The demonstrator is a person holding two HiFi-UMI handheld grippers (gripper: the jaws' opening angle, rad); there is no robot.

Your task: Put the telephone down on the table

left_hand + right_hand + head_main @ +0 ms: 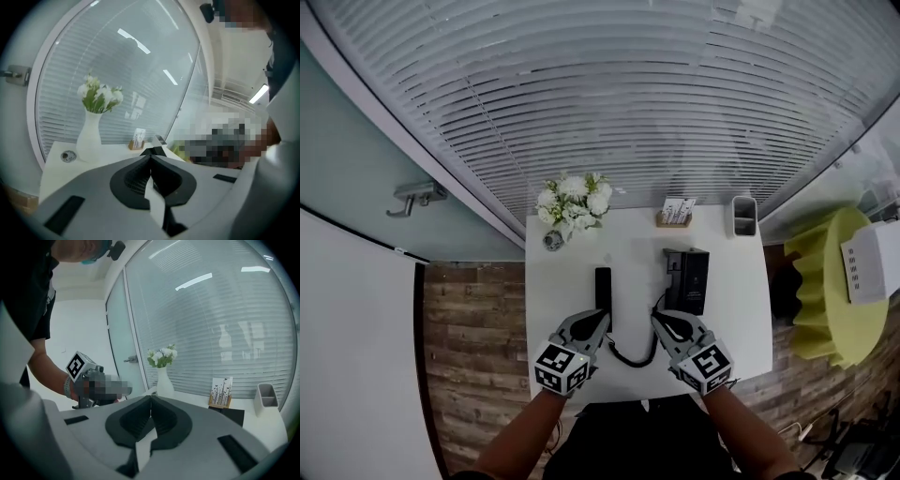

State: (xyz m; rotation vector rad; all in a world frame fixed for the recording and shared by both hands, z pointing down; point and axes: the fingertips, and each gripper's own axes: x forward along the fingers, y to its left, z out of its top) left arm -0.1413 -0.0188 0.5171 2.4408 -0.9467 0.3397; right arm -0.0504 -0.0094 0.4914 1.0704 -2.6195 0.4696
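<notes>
Handset (603,286) position: flat on the white table (731,309), lying lengthwise away from me, left of the base (686,279) and apart from it. The cord (633,357) runs from its near end in a loop toward the near table edge and back to the base. Nothing holds the handset, so I judge the put-down step complete.

Gripper state: my left gripper (601,322) hangs just short of the handset's near end, jaws together, nothing between them. My right gripper (660,322) hangs near the base's near left corner, jaws likewise closed and empty. As far as the head view shows, neither touches the handset.

Handling, as judgement: the handset looks like a rigid plastic bar, light, with a smooth and probably slippery shell. It should not flex under the pads. The best grip point is the straight middle section, across its narrow width, with the pads on the two long sides. Avoid the near end, which carries the cord. The cord is the main nuisance: it looks springy and is tethered to the base, so it can drag a lightly gripped handset sideways or tug the base. Lift low and leave slack in the loop.

Clearance: the flowers (574,201), card holder (675,215) and cup (743,217) stand at the far edge, well apart from the handset.
</notes>
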